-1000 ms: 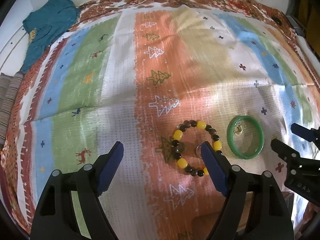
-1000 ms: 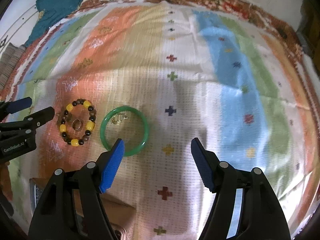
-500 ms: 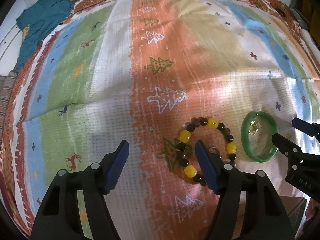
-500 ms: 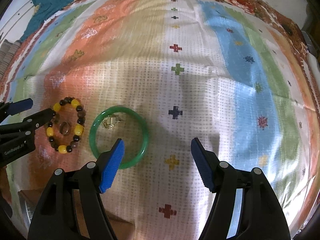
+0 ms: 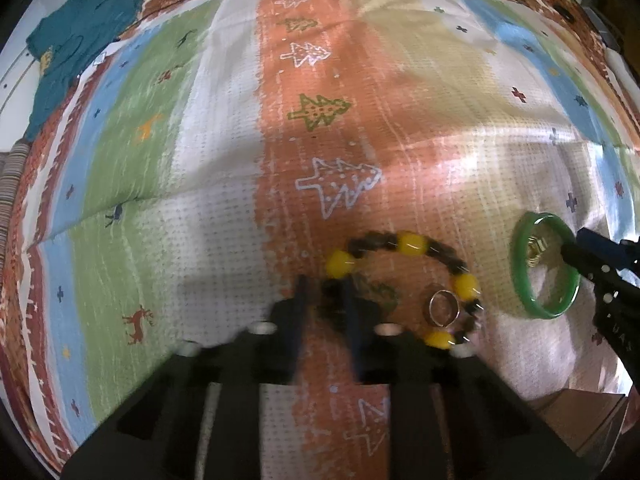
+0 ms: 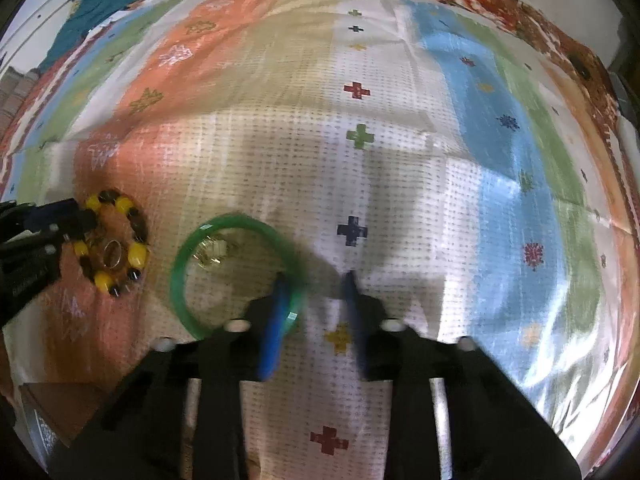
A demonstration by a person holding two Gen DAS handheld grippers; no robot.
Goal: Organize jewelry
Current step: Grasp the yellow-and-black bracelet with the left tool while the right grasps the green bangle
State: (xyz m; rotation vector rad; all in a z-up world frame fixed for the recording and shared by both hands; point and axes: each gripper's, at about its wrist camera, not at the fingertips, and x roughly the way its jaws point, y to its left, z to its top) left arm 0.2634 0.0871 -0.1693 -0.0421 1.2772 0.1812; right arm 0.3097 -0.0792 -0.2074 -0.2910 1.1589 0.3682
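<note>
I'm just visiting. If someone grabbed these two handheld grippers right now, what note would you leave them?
Left gripper: fingers near together, straddling the beaded bracelet; grip unconfirmed.
Right gripper: same, straddling the green bangle.
A ring lies inside the bracelet, a small gold piece inside the bangle, all on the striped cloth.
Done: nothing visibly stowed. Left: lift and sort every piece.

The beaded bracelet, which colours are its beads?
Yellow and dark brown-black beads, clearest in the left wrist view.
</note>
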